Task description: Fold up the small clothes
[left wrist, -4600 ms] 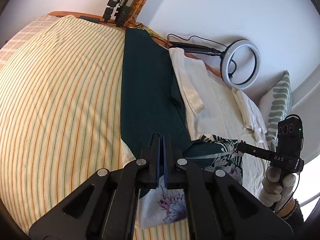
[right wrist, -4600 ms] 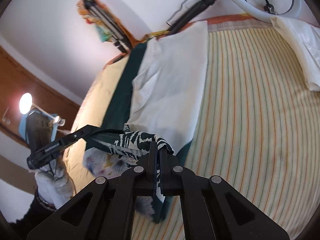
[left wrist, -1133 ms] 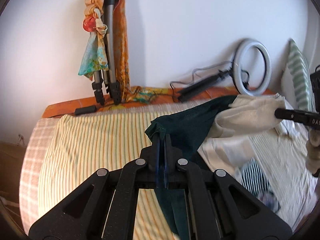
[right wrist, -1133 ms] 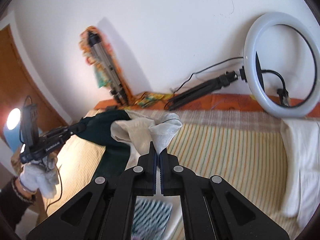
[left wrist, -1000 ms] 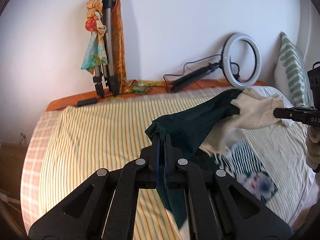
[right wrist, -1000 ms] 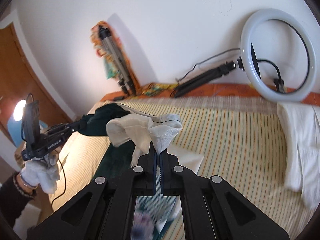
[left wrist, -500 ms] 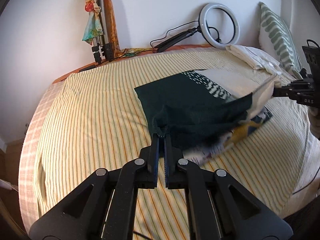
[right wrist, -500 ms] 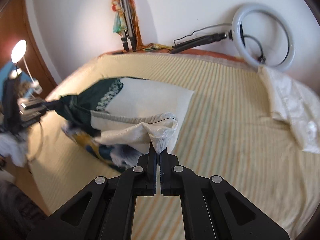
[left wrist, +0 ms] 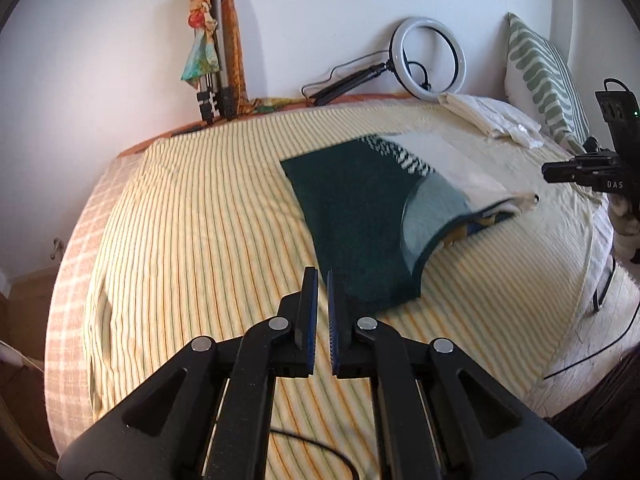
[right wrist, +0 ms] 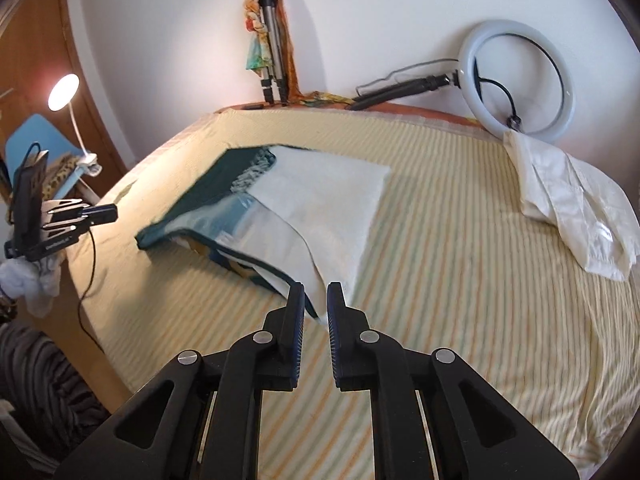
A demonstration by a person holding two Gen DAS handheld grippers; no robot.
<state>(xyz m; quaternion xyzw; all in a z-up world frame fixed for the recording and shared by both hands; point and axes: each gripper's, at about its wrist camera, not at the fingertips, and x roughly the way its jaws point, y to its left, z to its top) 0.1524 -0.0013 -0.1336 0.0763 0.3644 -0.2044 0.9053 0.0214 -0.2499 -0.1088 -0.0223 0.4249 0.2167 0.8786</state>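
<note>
A dark green garment [left wrist: 352,208] with a white lining [right wrist: 320,200] and a floral print lies spread on the striped bed [left wrist: 200,220]. My left gripper [left wrist: 323,276] hovers at its near green corner, all but shut, with only bedsheet showing in the slit between its pads. My right gripper [right wrist: 316,290] is over the near white corner. Its jaws are opening, and the cloth lies below the tips, not pressed by the pads. Each gripper shows in the other's view, the right one [left wrist: 560,170] in a gloved hand and the left one [right wrist: 108,212].
A ring light [left wrist: 397,56] and a tripod hung with scarves [left wrist: 216,52] lean on the far wall. A folded white cloth [right wrist: 568,208] and a green-patterned pillow [left wrist: 544,68] lie at the right. A lit lamp [right wrist: 63,86] and a blue chair [right wrist: 36,140] stand left of the bed.
Both grippers carried the garment down from the air onto the bed and let its corners go. The right jaws have parted, and the cloth now lies flatter.
</note>
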